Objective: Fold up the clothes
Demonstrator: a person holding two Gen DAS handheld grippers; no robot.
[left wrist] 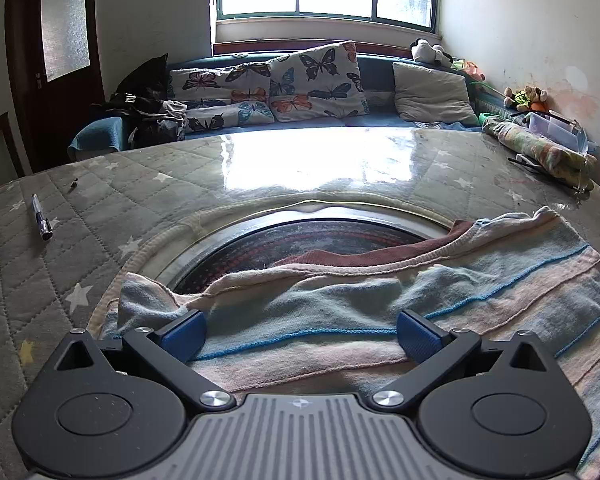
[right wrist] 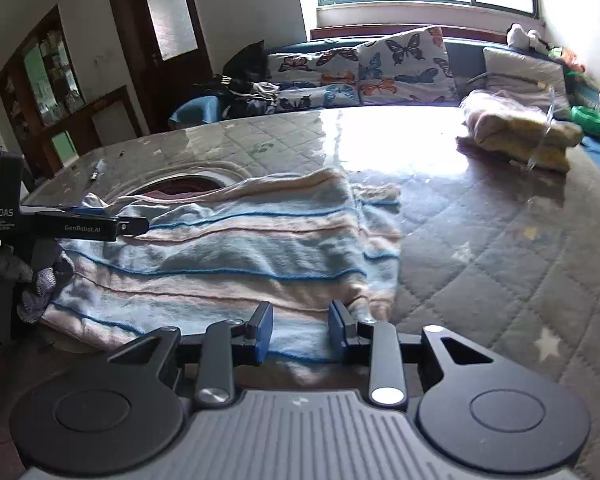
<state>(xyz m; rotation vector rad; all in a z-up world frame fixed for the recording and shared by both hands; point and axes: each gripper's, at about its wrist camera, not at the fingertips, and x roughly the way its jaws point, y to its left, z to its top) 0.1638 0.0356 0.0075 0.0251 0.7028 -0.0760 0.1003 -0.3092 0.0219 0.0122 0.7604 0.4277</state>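
A striped sweater (left wrist: 380, 312) in pale blue, cream and pink lies spread on the quilted grey table cover (left wrist: 80, 248); it also shows in the right wrist view (right wrist: 240, 256). Its reddish collar (left wrist: 380, 256) faces the window. My left gripper (left wrist: 300, 334) is open, with its blue pads (left wrist: 184, 332) low over the sweater near its left edge. It shows from the side in the right wrist view (right wrist: 96, 220). My right gripper (right wrist: 300, 336) is open over the sweater's near right corner, with nothing between its pads (right wrist: 264, 332).
A pen (left wrist: 42, 216) lies on the table at far left. A folded yellow-pink cloth (right wrist: 520, 132) and a clear box (left wrist: 552, 128) sit at the far right. A round opening (left wrist: 300, 248) in the cover lies under the sweater's collar. A sofa with butterfly cushions (left wrist: 300, 84) stands behind.
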